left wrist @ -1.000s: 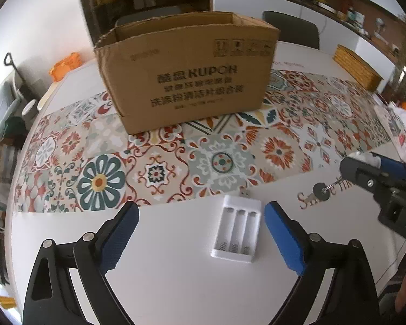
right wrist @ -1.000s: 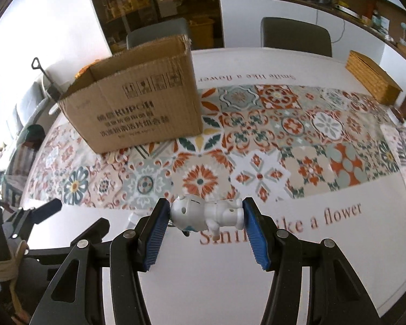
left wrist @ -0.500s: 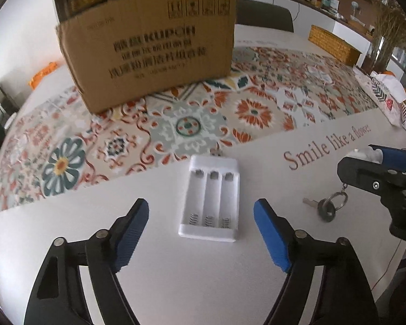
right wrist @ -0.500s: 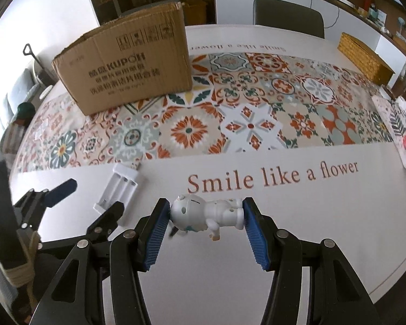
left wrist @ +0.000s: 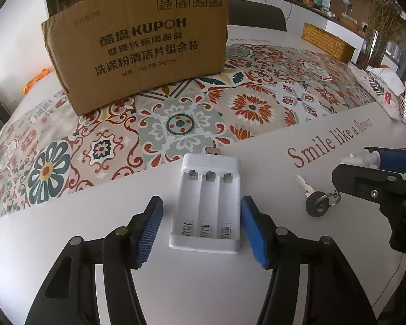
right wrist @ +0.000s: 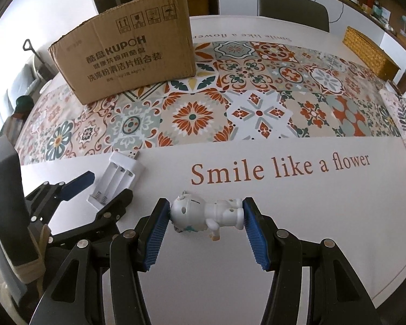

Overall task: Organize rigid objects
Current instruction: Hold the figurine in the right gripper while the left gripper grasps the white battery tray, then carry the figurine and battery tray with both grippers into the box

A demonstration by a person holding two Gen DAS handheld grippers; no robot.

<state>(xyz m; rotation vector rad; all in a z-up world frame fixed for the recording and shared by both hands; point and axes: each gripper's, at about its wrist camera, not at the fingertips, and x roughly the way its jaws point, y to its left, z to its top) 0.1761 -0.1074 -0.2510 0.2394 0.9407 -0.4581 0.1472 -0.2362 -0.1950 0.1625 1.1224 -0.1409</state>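
White battery charger (left wrist: 207, 204) lies flat on the bare white strip of the worktop (left wrist: 67, 230), open side up, three empty slots showing. Its long axis runs straight away from the left gripper (left wrist: 202, 223): spring end nearest, USB plug at the far end pointing toward the patterned runner (left wrist: 181, 124). So the jaws straddle its short width, one blue pad on each long side, near the spring end. The jaws are closing with the charger between them; the right pad looks at or just off the charger's edge, the left pad shows a clear gap, so no clamp yet. In my judgement the grasp needs only the rest of the squeeze, no re-aiming, since the pads sit square to the long sides.

Left hand is plainly the nearer one for this piece. The right gripper (right wrist: 206, 215) is busy: jaws clamped on a small white figurine (right wrist: 207, 214), lying sideways, head against the left pad and feet against the right.

A key on a ring (left wrist: 315, 199) lies on the worktop to the right of the charger, well clear of the left jaws. The cardboard box (left wrist: 140, 48) stands on the runner beyond, likely the drop target; its open top is not visible.
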